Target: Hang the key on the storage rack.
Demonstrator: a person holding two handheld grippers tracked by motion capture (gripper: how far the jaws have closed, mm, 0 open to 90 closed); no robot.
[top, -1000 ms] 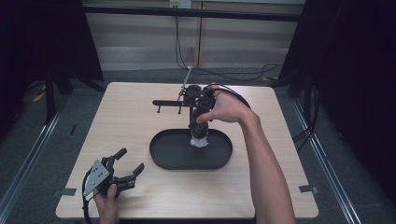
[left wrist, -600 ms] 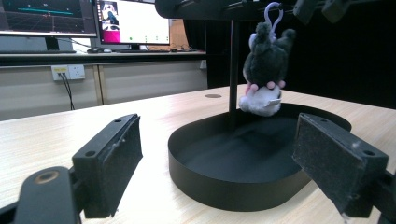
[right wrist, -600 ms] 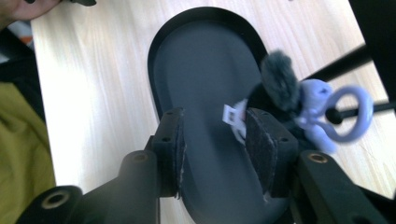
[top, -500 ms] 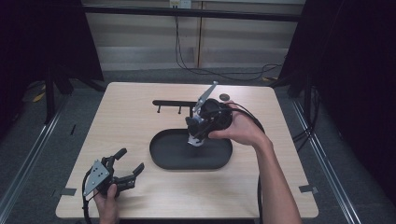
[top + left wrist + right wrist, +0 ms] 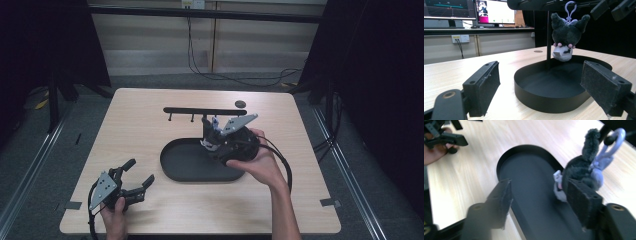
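**High view: plush keychain hangs on the rack, both tools empty**

High view gives me the wooden table (image 5: 150, 120) first, then the black oval tray (image 5: 185, 162) just ahead of my right gripper (image 5: 214, 141). I see nothing lying in the tray, though the right gripper covers its far right end. A black rack (image 5: 200, 110) with small pegs stands behind the tray; its post rises at the tray's back edge.

From the left gripper view, the left gripper (image 5: 541, 86) has its jaws spread wide with nothing between them, the tray straight ahead of them. The plush keychain (image 5: 565, 37), dark grey with a white face, hangs by its lilac clip (image 5: 569, 8) from the rack arm, above the tray's far side.

In the right gripper view the right gripper (image 5: 540, 200) is also wide open, the plush (image 5: 580, 173) just beyond its right jaw; I cannot tell whether the pad touches it. That picture is blurred. Screens behind the rack carry writing too small for me to read.
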